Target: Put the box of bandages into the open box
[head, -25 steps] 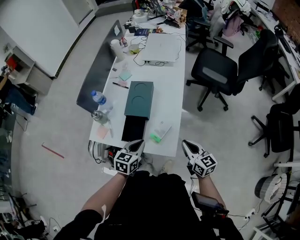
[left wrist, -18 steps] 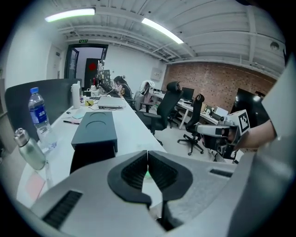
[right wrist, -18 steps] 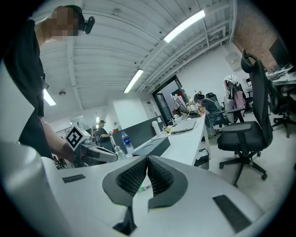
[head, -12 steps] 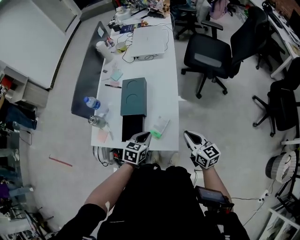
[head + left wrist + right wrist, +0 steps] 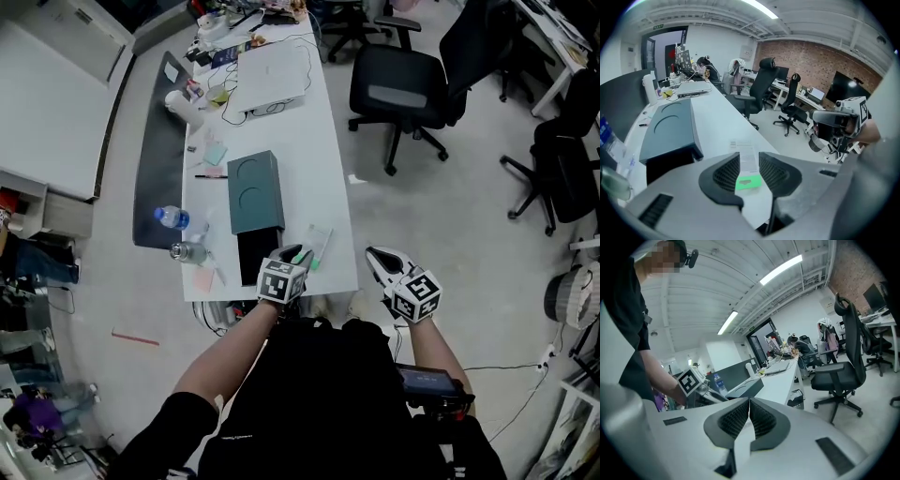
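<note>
Two left jaws: the left gripper (image 5: 749,165) stands part open, its jaws having just been opening; nothing is pinched.
Beyond the pads: the box of bandages (image 5: 316,246) lines up in the gap, untouched.
Bandage box's place: flat on the white desk (image 5: 328,178), green end nearest, just right of the black open box (image 5: 251,255).
Right gripper (image 5: 749,420): jaws together, empty, off the desk.
Likely step: reaching to grasp.
Doing it well: open wider, straddle the long sides squarely, close mid-length, mind the near edge.
</note>
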Motion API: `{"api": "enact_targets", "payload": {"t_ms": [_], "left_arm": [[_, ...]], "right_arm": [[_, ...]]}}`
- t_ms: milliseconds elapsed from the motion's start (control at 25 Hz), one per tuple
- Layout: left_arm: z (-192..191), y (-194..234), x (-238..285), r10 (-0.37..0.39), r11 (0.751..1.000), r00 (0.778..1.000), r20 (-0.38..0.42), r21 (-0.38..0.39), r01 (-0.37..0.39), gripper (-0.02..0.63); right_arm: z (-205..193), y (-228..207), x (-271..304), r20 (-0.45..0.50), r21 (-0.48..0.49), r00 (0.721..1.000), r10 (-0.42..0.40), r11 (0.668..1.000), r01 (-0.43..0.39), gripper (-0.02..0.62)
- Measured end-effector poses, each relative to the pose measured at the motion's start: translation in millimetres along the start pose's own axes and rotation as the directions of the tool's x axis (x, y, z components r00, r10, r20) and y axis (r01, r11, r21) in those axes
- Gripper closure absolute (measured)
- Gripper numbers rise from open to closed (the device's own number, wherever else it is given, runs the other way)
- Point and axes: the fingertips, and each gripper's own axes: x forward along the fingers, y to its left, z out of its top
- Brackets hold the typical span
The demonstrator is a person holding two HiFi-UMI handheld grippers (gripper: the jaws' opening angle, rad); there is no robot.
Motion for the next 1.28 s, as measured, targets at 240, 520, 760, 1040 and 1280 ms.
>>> {"api": "enact_targets", "payload": {"t_ms": [240,520,760,1040,1280], "left_arm": [[2.3,7.1,25.7,-0.003,1.000,0.997,-0.079,0.014,0.004,0.374],[5.1,16.1,51.3,0.002,1.000,0.983,-0.182,-0.002,-0.003,0.278],[0.8,20.1,71.5,0.031,0.999,0.964,-0.265,-0.028,-0.039,0.232],[-8.7,24.9,82.6,0.094,0.996,0.933,-0.348,0.037,-0.086,0.224],[-14.1,35.4,80.9,0.180,0.984,0.904,-0.389,0.067,-0.167,0.224]], "right_arm": [[-5.8,-10.6,-7.4,0.005,0.024,0.999,-0.034,0.999,0.034,0.568],[-8.9,-21.7,-15.6,0.012,0.049,0.997,-0.070,0.996,0.069,0.568],[-11.3,-29.1,-22.6,0.015,0.069,0.996,-0.093,0.993,0.092,0.568],[-12.9,-37.4,-27.7,0.018,0.088,0.992,-0.121,0.989,0.119,0.568],[-13.7,-42.9,-34.8,0.019,0.096,0.990,-0.136,0.986,0.134,0.568]]}}
